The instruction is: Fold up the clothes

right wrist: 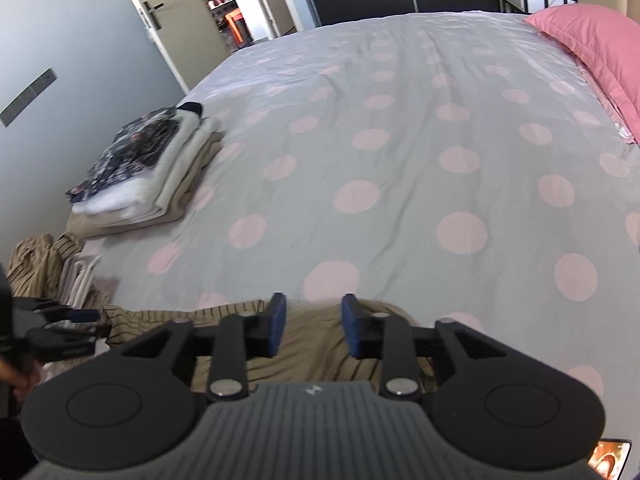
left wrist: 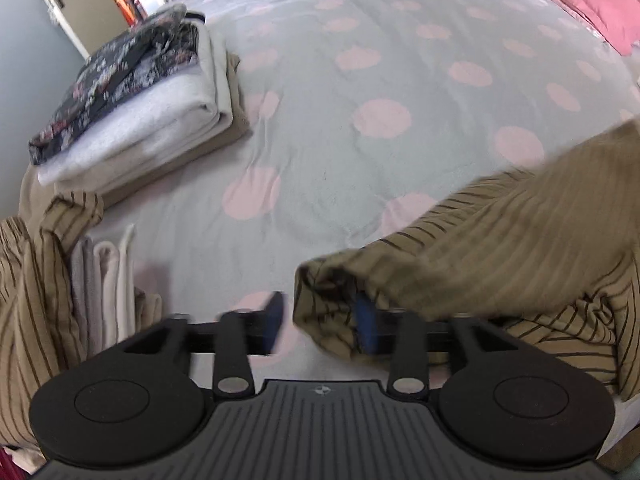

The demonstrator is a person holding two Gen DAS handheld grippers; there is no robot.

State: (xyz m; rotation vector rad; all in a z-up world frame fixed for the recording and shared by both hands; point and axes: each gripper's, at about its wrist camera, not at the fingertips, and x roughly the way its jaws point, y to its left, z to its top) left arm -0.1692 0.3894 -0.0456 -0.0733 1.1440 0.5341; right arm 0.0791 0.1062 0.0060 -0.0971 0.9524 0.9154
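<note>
While the striped garment [left wrist: 500, 240] lies crumpled at the near edge of the dotted bed [left wrist: 360, 60], its cuff is draped over one finger of the left gripper [left wrist: 320, 322], whose jaws are spread. The right gripper [right wrist: 313, 330] is held agape above it, empty. Folded clothes [right wrist: 148, 168] are stacked far left.

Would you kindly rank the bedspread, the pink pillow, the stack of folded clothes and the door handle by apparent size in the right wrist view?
1. bedspread
2. pink pillow and stack of folded clothes: look similar, so not ranked
3. door handle
</note>
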